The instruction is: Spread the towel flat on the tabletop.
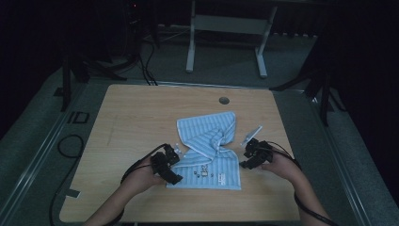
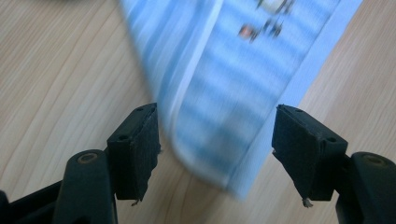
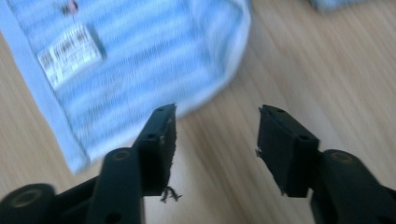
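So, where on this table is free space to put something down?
Bare wood runs along the table left of the striped cloth, and behind it up to the round hole. Crowded: the near middle, where the left gripper and right gripper flank the cloth.

The towel [image 1: 209,150] is light blue with thin white stripes and a pale edge. It has a small white label [image 3: 69,55] with dark print, and a few tiny dark and red marks [image 2: 266,21] near it. The table [image 1: 131,117] is light brown wood with soft wavy lines. Both grippers [image 1: 165,165] [image 1: 254,155] are black, and so are their cables. The floor [image 1: 226,70] around the table is dark grey.
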`<state>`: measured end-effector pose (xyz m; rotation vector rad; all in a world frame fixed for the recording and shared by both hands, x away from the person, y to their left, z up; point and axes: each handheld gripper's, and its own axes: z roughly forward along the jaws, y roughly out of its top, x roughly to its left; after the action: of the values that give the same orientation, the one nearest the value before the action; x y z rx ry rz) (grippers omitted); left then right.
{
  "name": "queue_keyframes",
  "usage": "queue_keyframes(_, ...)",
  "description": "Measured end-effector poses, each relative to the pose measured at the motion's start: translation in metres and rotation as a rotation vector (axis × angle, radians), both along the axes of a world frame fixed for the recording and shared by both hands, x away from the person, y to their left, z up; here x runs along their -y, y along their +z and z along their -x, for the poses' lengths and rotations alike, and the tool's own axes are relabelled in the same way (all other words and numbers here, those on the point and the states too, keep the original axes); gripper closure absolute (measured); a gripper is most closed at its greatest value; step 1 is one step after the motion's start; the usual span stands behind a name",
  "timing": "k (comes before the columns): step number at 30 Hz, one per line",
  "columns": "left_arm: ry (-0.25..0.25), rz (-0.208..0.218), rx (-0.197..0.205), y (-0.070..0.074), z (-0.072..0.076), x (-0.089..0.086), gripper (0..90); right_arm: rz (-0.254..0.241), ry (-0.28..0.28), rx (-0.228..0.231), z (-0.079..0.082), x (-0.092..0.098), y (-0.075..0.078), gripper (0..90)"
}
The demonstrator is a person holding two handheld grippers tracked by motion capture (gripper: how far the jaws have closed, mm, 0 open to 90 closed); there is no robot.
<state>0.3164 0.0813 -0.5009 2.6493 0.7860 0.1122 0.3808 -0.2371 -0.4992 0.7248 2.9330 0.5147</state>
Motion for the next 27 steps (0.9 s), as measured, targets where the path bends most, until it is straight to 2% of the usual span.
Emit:
queue_keyframes(2,-0.010,-0.006,-0.002,-0.001,-0.003,0.006,31.8,0.003,0.012,0.004,-0.002,-0.005,0.000,51.0)
queue_keyframes(4,-0.027,-0.018,0.006,-0.006,-0.011,0.023,31.8,0.005,0.052,0.015,-0.006,-0.020,0.001,53.6)
queue_keyframes(7,-0.032,0.000,0.016,-0.009,-0.018,0.043,32.0,0.001,0.082,0.029,-0.011,-0.034,0.004,54.0)
queue_keyframes(8,-0.032,0.000,0.016,-0.009,-0.018,0.043,32.0,0.001,0.082,0.029,-0.011,-0.034,0.004,54.0)
queue_keyframes(9,-0.044,0.019,0.021,-0.011,-0.022,0.057,32.0,-0.014,0.090,0.039,-0.015,-0.043,0.005,54.3)
queue_keyframes(11,-0.049,0.027,0.035,-0.014,-0.028,0.070,32.0,-0.027,0.093,0.044,-0.019,-0.050,0.006,54.3)
queue_keyframes(12,-0.049,0.027,0.035,-0.014,-0.028,0.070,32.0,-0.035,0.093,0.038,-0.021,-0.054,0.006,54.3)
queue_keyframes(13,-0.030,0.031,0.052,-0.018,-0.035,0.081,32.0,-0.038,0.101,0.043,-0.023,-0.057,0.006,54.6)
queue_keyframes(17,0.006,0.058,0.085,-0.020,-0.048,0.094,33.3,-0.053,0.096,0.038,-0.027,-0.066,0.001,55.3)
queue_keyframes(19,0.025,0.069,0.088,-0.022,-0.055,0.099,33.9,-0.059,0.103,0.030,-0.029,-0.068,-0.002,58.4)
queue_keyframes(20,0.025,0.069,0.088,-0.022,-0.055,0.099,36.7,-0.059,0.103,0.030,-0.029,-0.068,-0.002,58.4)
queue_keyframes(21,-0.031,-0.012,0.094,-0.020,-0.065,0.098,39.1,-0.064,0.103,0.027,-0.031,-0.069,-0.005,64.0)
queue_keyframes(22,0.029,0.058,0.092,-0.025,-0.065,0.101,41.2,-0.069,0.106,0.021,-0.032,-0.069,-0.006,67.4)
queue_keyframes(23,0.039,0.066,0.094,-0.025,-0.067,0.102,46.1,-0.070,0.104,0.017,-0.032,-0.069,-0.006,72.4)
queue_keyframes(24,0.106,0.134,0.105,-0.029,-0.066,0.106,50.2,-0.073,0.098,0.015,-0.032,-0.068,-0.007,76.7)
queue_keyframes(25,0.107,0.131,0.113,-0.028,-0.067,0.106,53.8,-0.074,0.089,0.010,-0.032,-0.068,-0.007,80.2)
queue_keyframes(26,0.040,0.049,0.113,-0.023,-0.071,0.099,62.5,-0.073,0.087,0.015,-0.033,-0.067,-0.007,85.3)
queue_keyframes(27,0.104,0.121,0.120,-0.026,-0.070,0.102,68.5,-0.079,0.076,0.015,-0.033,-0.066,-0.006,88.4)
